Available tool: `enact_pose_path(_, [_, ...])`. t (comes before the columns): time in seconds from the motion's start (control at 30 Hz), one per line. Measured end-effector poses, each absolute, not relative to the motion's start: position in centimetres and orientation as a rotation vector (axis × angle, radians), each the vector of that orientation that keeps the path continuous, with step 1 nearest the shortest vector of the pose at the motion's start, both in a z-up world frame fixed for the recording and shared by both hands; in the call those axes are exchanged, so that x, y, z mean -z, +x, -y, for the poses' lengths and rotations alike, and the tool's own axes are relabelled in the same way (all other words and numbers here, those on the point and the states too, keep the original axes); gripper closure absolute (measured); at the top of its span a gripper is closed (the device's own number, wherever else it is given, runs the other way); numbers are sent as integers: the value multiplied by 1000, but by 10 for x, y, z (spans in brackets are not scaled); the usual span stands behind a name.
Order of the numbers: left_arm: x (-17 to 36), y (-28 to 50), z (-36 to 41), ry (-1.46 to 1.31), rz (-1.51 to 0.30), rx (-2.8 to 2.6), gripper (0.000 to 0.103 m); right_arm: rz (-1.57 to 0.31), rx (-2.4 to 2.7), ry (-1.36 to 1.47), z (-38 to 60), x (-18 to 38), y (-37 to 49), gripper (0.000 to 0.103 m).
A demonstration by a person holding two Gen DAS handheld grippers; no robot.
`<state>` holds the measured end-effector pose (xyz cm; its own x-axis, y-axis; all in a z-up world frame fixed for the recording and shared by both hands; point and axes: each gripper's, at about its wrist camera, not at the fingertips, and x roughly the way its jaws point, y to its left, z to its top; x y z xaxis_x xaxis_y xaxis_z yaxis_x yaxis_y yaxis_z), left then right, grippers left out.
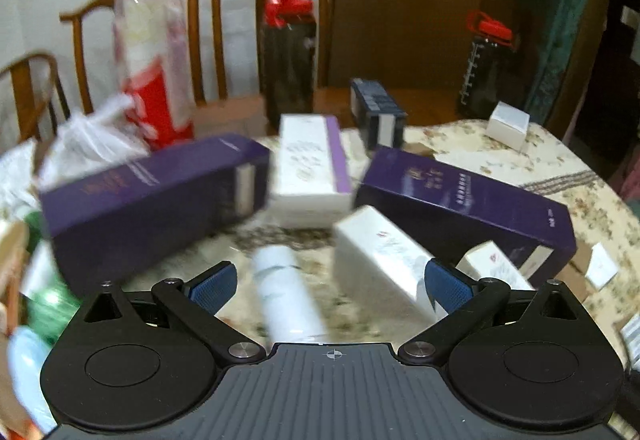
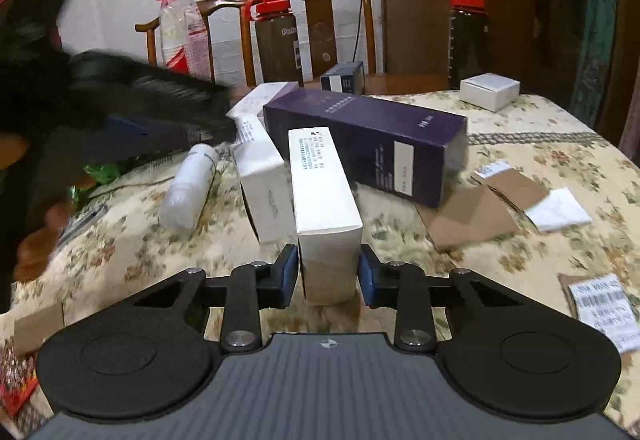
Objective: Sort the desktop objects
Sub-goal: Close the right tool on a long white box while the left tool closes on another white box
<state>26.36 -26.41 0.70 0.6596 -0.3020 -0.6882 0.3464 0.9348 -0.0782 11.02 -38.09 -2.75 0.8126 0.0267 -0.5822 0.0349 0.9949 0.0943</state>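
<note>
your left wrist view is smeared by motion: the print on the purple box [image 1: 152, 195] at left is unreadable, and the white bottle [image 1: 286, 292] runs out of sight under the left gripper [image 1: 330, 280] body. at the left edge, green and pale blue shapes [image 1: 44, 316] are too blurred to name. in your right wrist view, a dark blurred mass [image 2: 120, 107] covers the upper left, hiding whatever lies behind it; the label [image 2: 604, 308] at right is cut off.

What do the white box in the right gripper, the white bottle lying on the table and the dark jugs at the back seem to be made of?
White box: matte printed cardboard, going by its sharp folded edges. White bottle: probably plastic, smooth with a soft sheen. Dark jugs: likely translucent plastic, with red screw caps and a printed scale on one.
</note>
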Motion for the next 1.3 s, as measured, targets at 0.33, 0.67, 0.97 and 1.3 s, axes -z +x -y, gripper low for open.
enact_pose_path(0.33, [-6,274,287,25,-810,334,0,-560,41,95,391,16,111,27])
enact_pose_path(0.67, [17,269,305,178,-773,295,0,-631,86,78,382,40,143,26])
enact_pose_path(0.97, [23,237,315,380,-694,440,49,-660,141,96,376,44,145,67])
enact_pose_path(1.3, [26,234,299,202,-820,576,73,-648,126,165,379,41,103,68])
